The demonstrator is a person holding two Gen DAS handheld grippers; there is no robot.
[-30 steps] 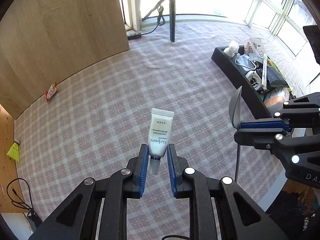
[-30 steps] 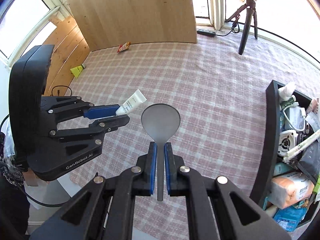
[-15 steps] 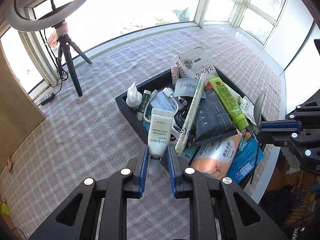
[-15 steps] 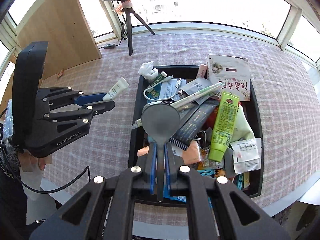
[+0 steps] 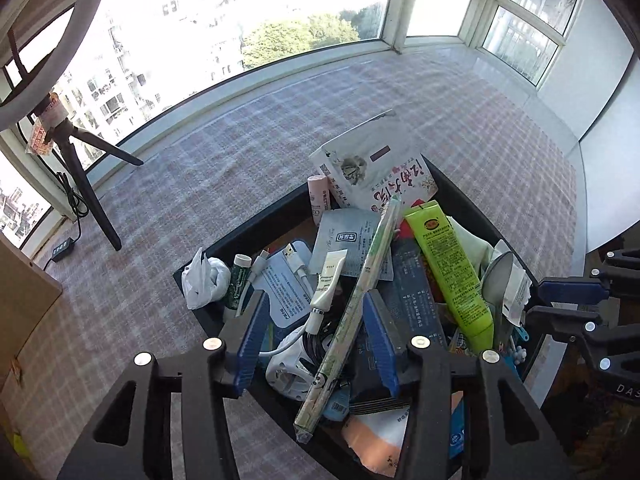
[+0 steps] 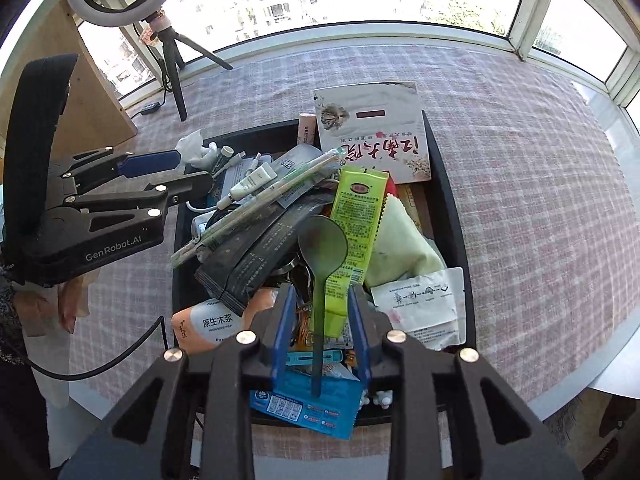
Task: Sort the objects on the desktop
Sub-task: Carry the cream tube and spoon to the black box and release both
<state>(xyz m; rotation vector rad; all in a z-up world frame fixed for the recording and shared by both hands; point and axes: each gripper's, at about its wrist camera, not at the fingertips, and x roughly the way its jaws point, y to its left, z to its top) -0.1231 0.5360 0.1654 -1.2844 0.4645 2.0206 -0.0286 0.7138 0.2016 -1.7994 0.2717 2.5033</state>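
Over the black tray [image 5: 240,236] [image 6: 448,200] full of small items, both grippers point steeply down. My left gripper [image 5: 314,340] [image 6: 188,174] is opening. The white cream tube [image 5: 328,284] [image 6: 254,184] lies loose on the pile below, seen between the blue pads, which do not touch it. My right gripper [image 6: 320,332] [image 5: 538,300] is opening too. The grey spoon [image 6: 322,248] [image 5: 496,280] sits between its pads, free of both, with its bowl resting on the heap beside the green tube [image 6: 356,224] [image 5: 452,264].
A long paper chopstick sleeve [image 5: 352,312] crosses the pile. A white printed pouch [image 6: 372,132] leans at the tray's far end. A ring-light tripod [image 5: 86,188] [image 6: 172,68] and a wooden board [image 6: 100,108] stand at the left. The table's rounded edge runs close on the right.
Both grippers swung from the bare checked cloth to above the tray. Their jaws have opened, and the tube and the spoon have left the pads and dropped onto the pile.
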